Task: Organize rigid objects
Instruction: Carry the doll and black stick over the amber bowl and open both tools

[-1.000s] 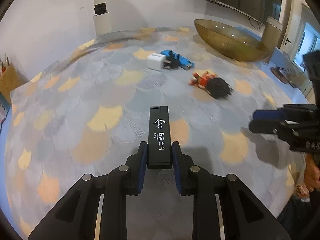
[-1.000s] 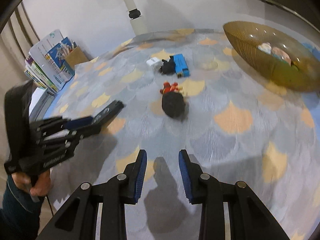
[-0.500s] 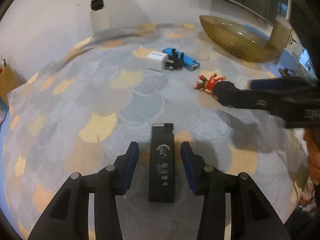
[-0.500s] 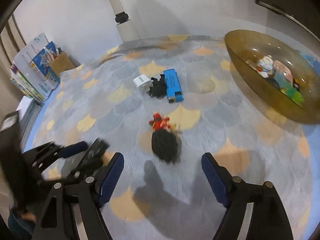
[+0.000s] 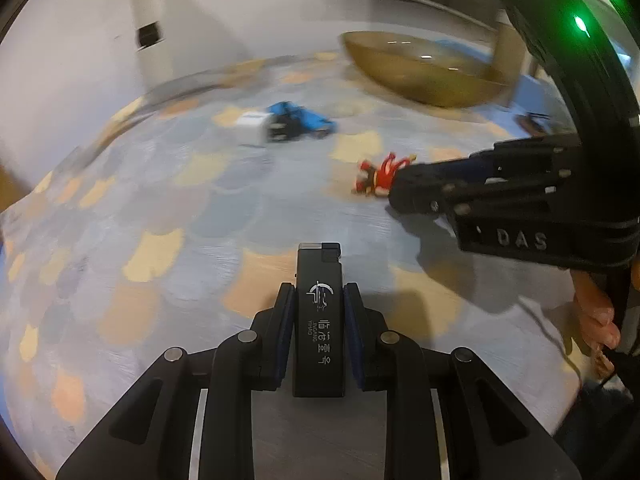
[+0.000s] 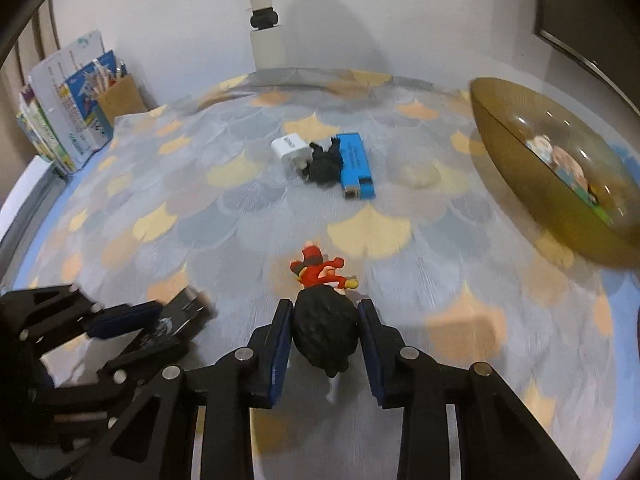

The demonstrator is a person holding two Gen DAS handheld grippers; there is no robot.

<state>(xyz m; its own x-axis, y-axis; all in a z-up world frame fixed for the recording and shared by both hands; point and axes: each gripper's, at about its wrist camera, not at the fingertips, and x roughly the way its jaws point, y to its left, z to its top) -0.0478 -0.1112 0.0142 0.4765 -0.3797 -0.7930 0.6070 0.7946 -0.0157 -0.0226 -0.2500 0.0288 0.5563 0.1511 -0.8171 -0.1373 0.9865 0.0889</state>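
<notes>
Left gripper (image 5: 319,322) is clamping a black lighter (image 5: 319,320), blue pads pressing both long sides, jaws having just closed on it. The lighter is pointing toward 12 o'clock in the left wrist view, its metal top sticking out past the fingertips, white logo and lettering facing up. In the right wrist view the same gripper (image 6: 160,320) is sitting at 8 o'clock with the lighter (image 6: 176,316) between its fingers, blurred.

Right gripper (image 6: 325,330) is gripping the black spiky-haired head of a small toy figure (image 6: 323,312), jaws having just closed on it; pads are touching both sides of the hair. The figure's red body is sticking out toward 12 o'clock beyond the fingertips. In the left wrist view the right gripper (image 5: 404,196) is coming in from 3 o'clock, with the toy's red part (image 5: 380,178) showing at its tip. Whether the toy is lifting off the cloth cannot be told.

A person's hand (image 5: 596,312) is showing at 4 o'clock in the left view, under the right gripper body.

On the patterned tablecloth (image 6: 400,232), toward 12 o'clock in the right view, a white charger (image 6: 290,152), a black object (image 6: 324,164) and a blue lighter (image 6: 356,166) are lying touching in a row. An amber glass bowl (image 6: 520,168) is sitting at 2 o'clock, holding small colourful items. Books and a brown box (image 6: 120,96) are standing at 10 o'clock by the wall.
</notes>
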